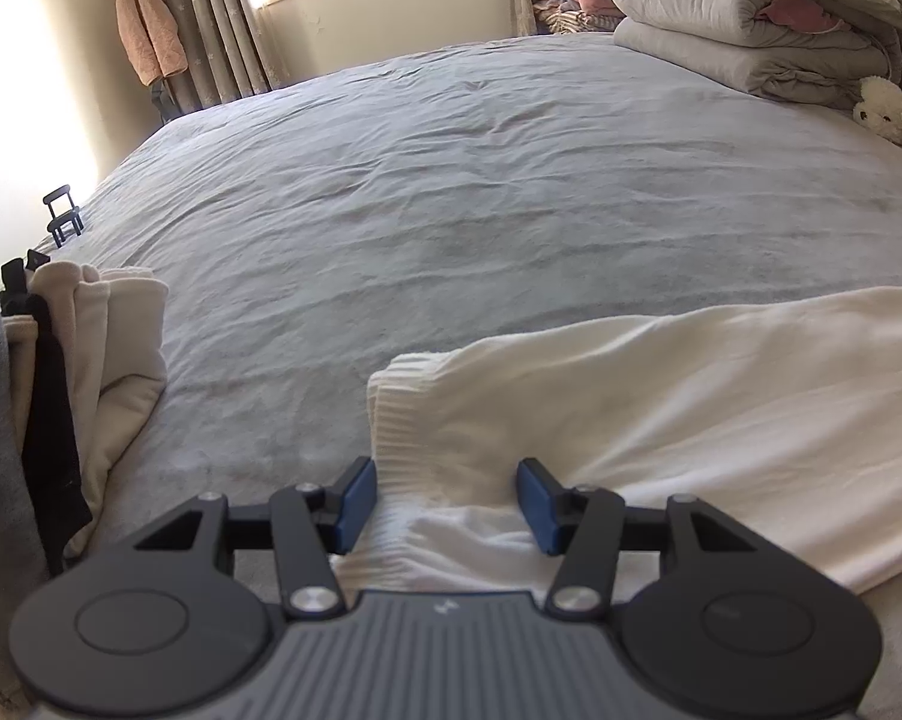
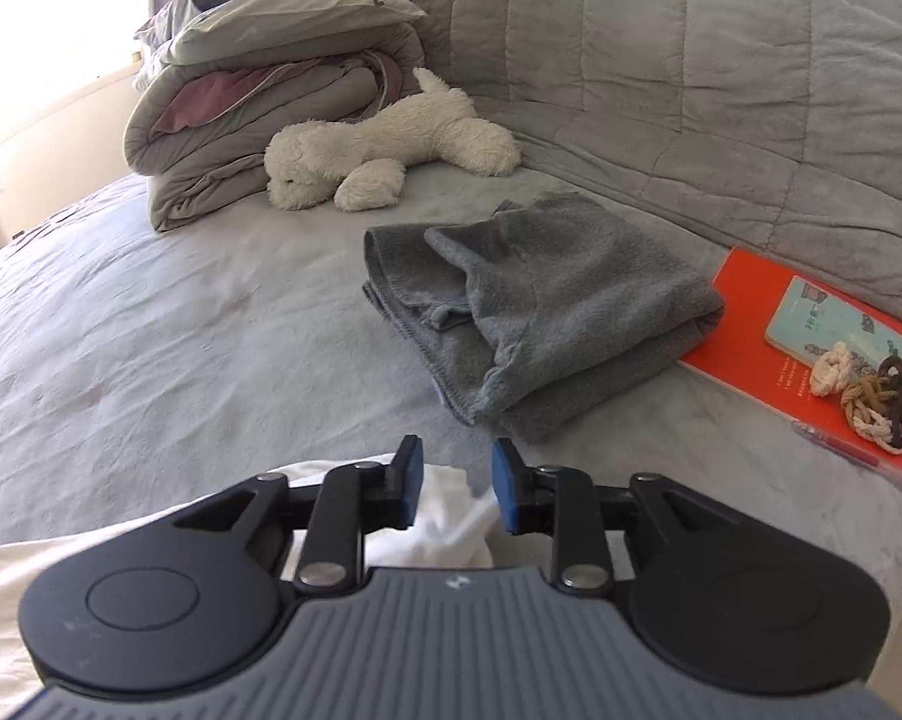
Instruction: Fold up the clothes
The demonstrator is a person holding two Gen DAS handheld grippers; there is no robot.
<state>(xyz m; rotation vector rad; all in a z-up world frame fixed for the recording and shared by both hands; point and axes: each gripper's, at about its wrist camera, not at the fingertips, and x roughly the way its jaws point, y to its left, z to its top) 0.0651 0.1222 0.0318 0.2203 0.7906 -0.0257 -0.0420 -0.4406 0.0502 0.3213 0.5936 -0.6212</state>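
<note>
A: Where is the white garment (image 1: 661, 420) kept?

B: It is spread out on the gray bed (image 1: 451, 192), at the near edge. A wide soft bed is likely used so the cloth can be laid flat.

A: How is the left gripper (image 1: 447, 507) held?

B: It is held low over a ribbed cuff (image 1: 402, 420), at the end of what looks like a sleeve. Its blue pads are set wide apart, one on each side of the ribbed part. The cloth is not pinched.

A: And the right gripper (image 2: 455, 489)?

B: It is held over another bit of the same white cloth (image 2: 451, 516). A narrower gap is left between its pads. The cloth is seen just below the gap, and it may be touched by one pad, but it is not squeezed.

A: Why are two ends picked?

B: Probably so both ends can be lifted together. Whether the cloth is about to be grabbed or was just let go cannot be told.

A: How does the garment look?

B: It is creamy white, soft and a little wrinkled. It seems to be a knit top, lying long and sideways. A neat finished fold is not seen.

A: What else is on the bed?

B: A gray towel (image 2: 541, 312) is lying folded farther off, near a plush dog (image 2: 390, 144). More clothes (image 1: 90, 360) are piled at the left.
</note>
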